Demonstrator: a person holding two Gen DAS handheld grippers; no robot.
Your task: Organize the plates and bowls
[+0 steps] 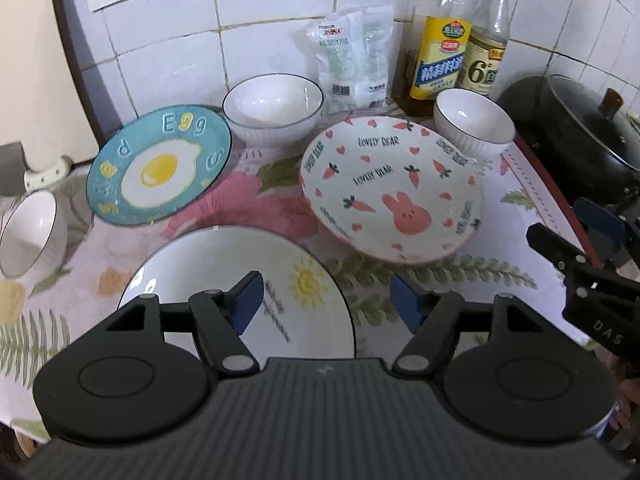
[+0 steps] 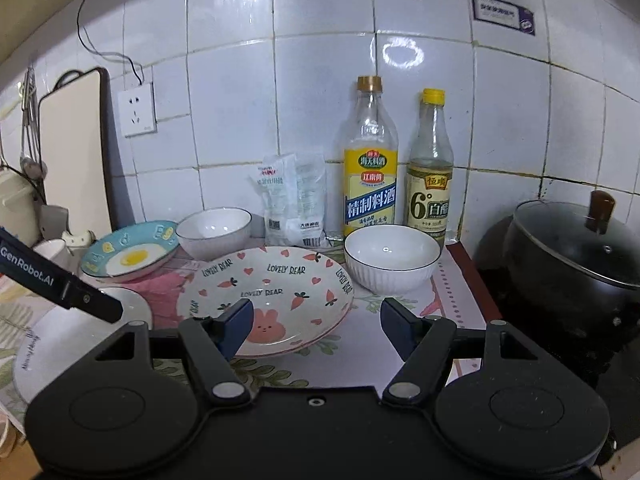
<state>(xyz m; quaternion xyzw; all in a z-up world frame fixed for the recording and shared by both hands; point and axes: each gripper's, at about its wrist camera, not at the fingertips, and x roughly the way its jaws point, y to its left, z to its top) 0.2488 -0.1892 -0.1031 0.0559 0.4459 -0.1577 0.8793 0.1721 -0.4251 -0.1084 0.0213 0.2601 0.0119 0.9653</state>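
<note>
Nearest, the left gripper (image 1: 326,300) hangs over the sun plate (image 1: 224,276), jaws apart and empty. Beyond lie the egg plate (image 1: 160,164), the rabbit plate (image 1: 392,188) and white bowls (image 1: 273,106) — the right gripper (image 2: 316,326), likewise unclenched, grasps nothing above the rabbit plate.

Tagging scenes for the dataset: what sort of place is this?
Most likely a home kitchen counter: white tiled wall, seasoning bottles, a lidded black pot and plates and bowls on a floral cloth.
</note>
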